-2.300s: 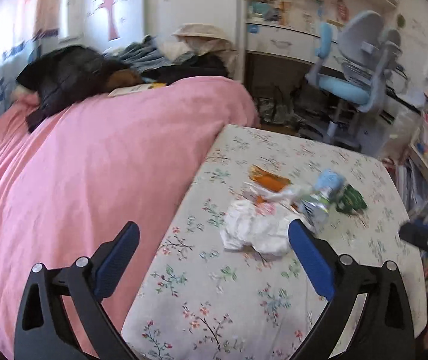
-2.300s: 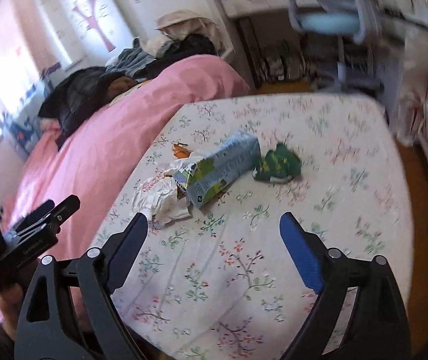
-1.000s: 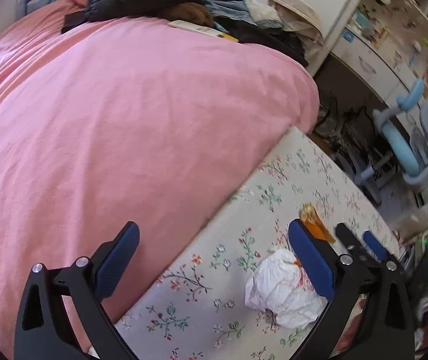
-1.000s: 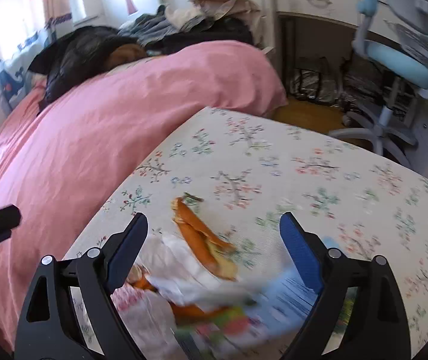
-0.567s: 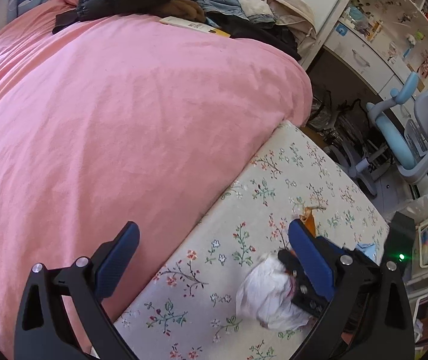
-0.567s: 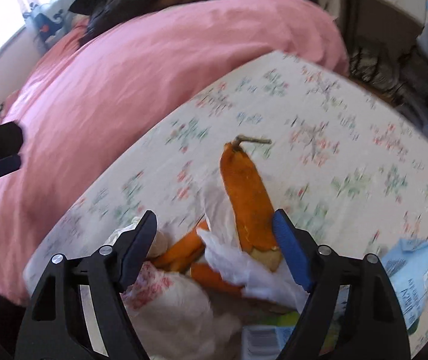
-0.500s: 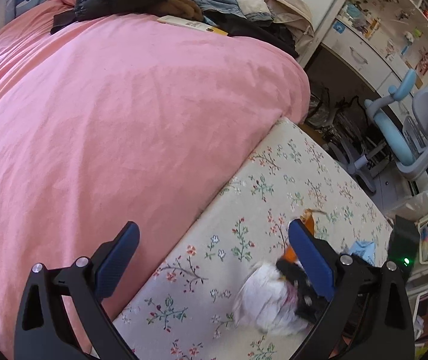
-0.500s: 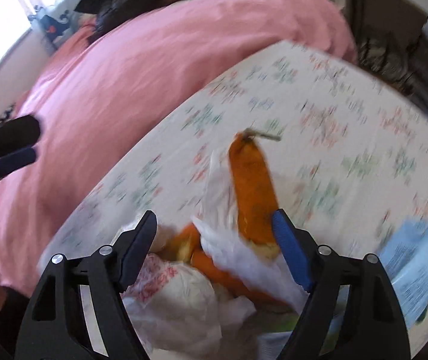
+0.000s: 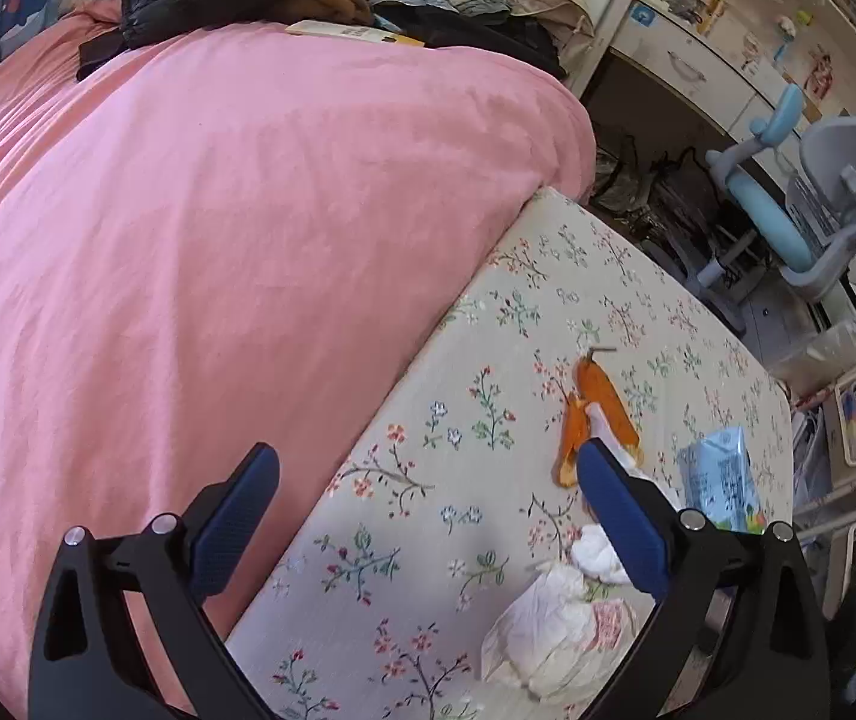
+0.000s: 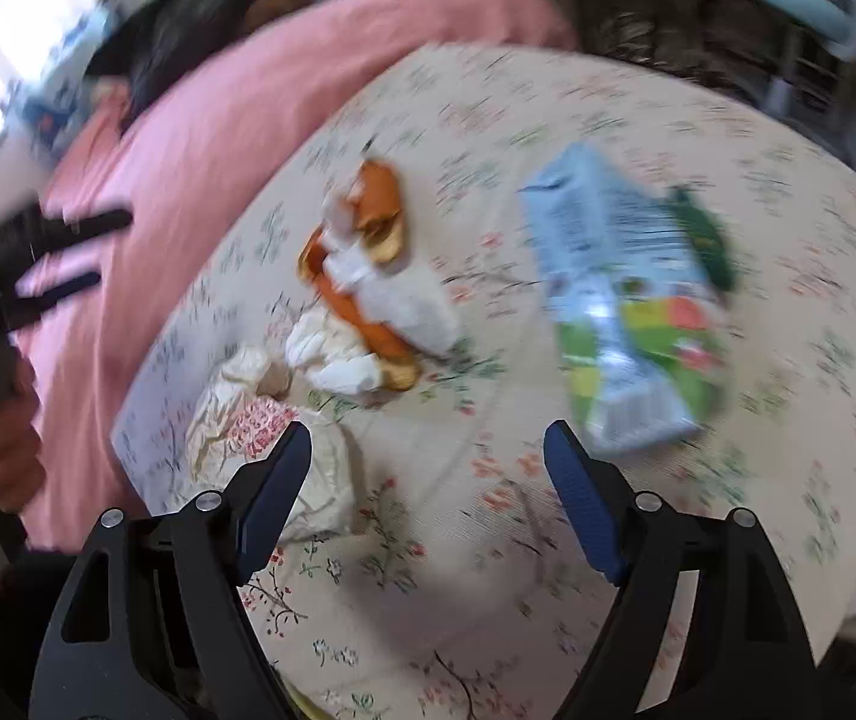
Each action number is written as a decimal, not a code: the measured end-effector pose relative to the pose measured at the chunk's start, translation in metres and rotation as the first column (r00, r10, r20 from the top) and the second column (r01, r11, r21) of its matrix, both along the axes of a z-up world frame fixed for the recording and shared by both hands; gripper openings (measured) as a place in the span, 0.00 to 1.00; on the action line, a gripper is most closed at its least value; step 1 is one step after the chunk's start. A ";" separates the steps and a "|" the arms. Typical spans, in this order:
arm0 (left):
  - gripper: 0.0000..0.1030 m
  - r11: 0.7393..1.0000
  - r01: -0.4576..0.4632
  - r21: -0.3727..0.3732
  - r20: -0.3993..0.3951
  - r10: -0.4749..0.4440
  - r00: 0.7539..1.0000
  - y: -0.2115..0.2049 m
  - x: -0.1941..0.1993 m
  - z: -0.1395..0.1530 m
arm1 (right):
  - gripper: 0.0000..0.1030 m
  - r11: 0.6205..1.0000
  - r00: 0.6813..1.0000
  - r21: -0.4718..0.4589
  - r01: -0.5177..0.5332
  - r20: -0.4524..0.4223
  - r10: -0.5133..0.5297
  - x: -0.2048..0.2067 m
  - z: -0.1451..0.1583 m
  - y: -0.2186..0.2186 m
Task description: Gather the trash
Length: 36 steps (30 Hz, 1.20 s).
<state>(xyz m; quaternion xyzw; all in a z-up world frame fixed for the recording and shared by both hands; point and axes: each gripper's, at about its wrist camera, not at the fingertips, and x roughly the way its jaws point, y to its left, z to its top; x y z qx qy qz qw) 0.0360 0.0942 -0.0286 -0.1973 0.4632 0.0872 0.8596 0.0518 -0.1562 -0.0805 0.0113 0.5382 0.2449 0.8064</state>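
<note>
**Both grippers parted and empty above the floral-sheeted surface**

Left gripper (image 9: 428, 516): blue-padded fingers (image 9: 236, 516) spread wide, nothing between them; poised over the seam where the pink quilted bedspread (image 9: 218, 210) meets the cream floral-print sheet (image 9: 487, 300); orange curled fruit peel (image 9: 604, 405) lying just ahead of the right finger; light-blue drink carton (image 9: 721, 480) lying flat beyond and right of that finger; crumpled white paper wrapper with red print (image 9: 559, 630) below and inward of the same finger, partly hidden by it.

Right gripper (image 10: 428, 462): fingers likewise spread wide, holding nothing; view blurred; crumpled wrapper (image 10: 260, 420) touching or just behind the left fingertip, which cannot be settled; white tissue wads (image 10: 338, 360) and orange peel (image 10: 368, 252) ahead of the gap, leaning left; carton (image 10: 619, 312) ahead of the right finger, apart from it; dark green scrap (image 10: 703, 240) at the carton's far side; left gripper seen far left over the bedspread.
</note>
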 end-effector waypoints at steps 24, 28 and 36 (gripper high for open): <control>0.92 0.985 0.139 0.105 -0.070 -0.133 0.989 -0.034 -0.004 -0.016 | 0.74 0.988 0.999 0.149 -0.033 0.012 0.031 -0.012 0.007 -0.010; 0.92 0.989 0.113 0.092 -0.065 -0.107 0.992 -0.029 -0.004 -0.015 | 0.74 0.975 0.996 0.211 -0.069 -0.033 0.078 -0.011 -0.002 0.004; 0.92 0.992 0.105 0.070 -0.058 -0.101 0.993 -0.024 -0.002 -0.012 | 0.74 0.973 0.993 0.210 -0.099 -0.049 0.111 -0.007 -0.011 0.028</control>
